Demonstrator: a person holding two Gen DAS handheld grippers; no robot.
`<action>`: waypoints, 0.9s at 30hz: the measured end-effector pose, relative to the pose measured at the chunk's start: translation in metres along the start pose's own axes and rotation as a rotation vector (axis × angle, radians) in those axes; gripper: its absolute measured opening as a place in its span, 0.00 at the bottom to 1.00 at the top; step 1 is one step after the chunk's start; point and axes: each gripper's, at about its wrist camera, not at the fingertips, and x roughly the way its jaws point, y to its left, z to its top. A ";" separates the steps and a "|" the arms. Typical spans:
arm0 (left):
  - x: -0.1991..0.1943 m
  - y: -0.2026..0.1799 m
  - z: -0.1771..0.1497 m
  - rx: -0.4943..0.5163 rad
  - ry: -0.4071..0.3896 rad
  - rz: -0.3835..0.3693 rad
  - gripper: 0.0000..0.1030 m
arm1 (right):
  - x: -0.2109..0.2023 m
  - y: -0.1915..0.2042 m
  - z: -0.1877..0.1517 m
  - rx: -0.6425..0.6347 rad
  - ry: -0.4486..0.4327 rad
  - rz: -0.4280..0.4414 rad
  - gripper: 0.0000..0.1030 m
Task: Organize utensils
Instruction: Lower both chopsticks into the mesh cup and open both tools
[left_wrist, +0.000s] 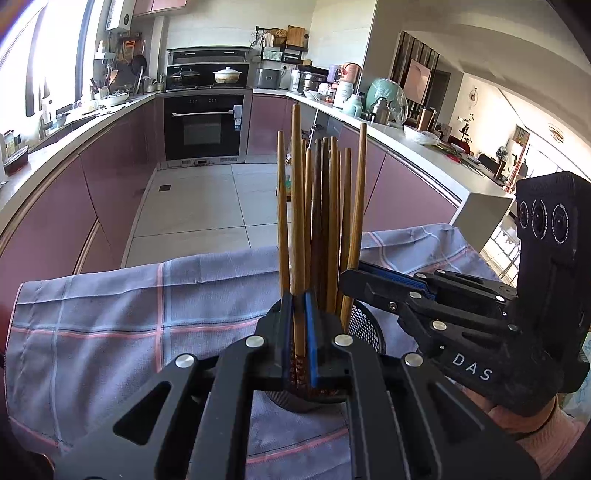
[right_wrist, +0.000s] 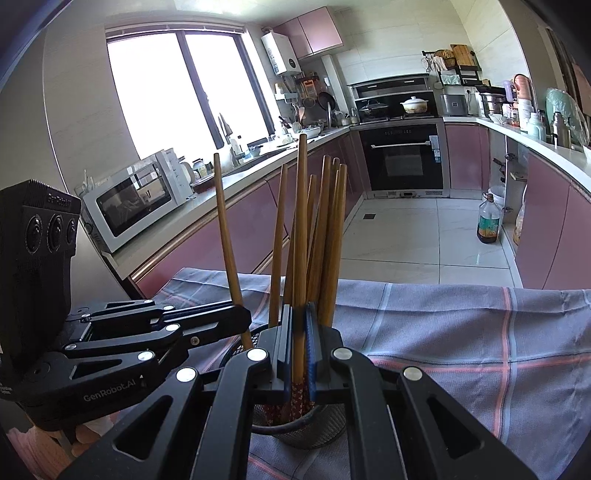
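A black mesh holder (left_wrist: 365, 328) (right_wrist: 317, 424) stands on a checked cloth and holds several wooden chopsticks (left_wrist: 325, 221) (right_wrist: 325, 236) upright. My left gripper (left_wrist: 298, 317) is shut on one chopstick (left_wrist: 296, 206) just above the holder's rim. My right gripper (right_wrist: 299, 325) is shut on another chopstick (right_wrist: 301, 221) over the same holder. Each gripper shows in the other's view, the right one (left_wrist: 351, 280) from the right, the left one (right_wrist: 243, 317) from the left. The holder's inside is mostly hidden by the fingers.
The blue-grey checked cloth (left_wrist: 110, 314) (right_wrist: 461, 332) covers the table, whose far edge drops to a tiled kitchen floor (left_wrist: 207, 206). Pink cabinets and worktops run along both sides. A microwave (right_wrist: 136, 195) sits at the left, a bottle (right_wrist: 489, 221) on the floor.
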 end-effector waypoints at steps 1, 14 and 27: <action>0.001 0.000 0.000 -0.001 0.001 0.000 0.07 | 0.000 0.001 0.001 -0.004 0.001 -0.003 0.05; 0.004 0.006 -0.007 -0.022 0.000 0.007 0.17 | 0.005 -0.001 0.001 -0.001 0.024 -0.025 0.08; -0.006 0.015 -0.025 -0.058 -0.020 0.040 0.39 | 0.000 -0.002 -0.005 -0.006 0.019 -0.056 0.25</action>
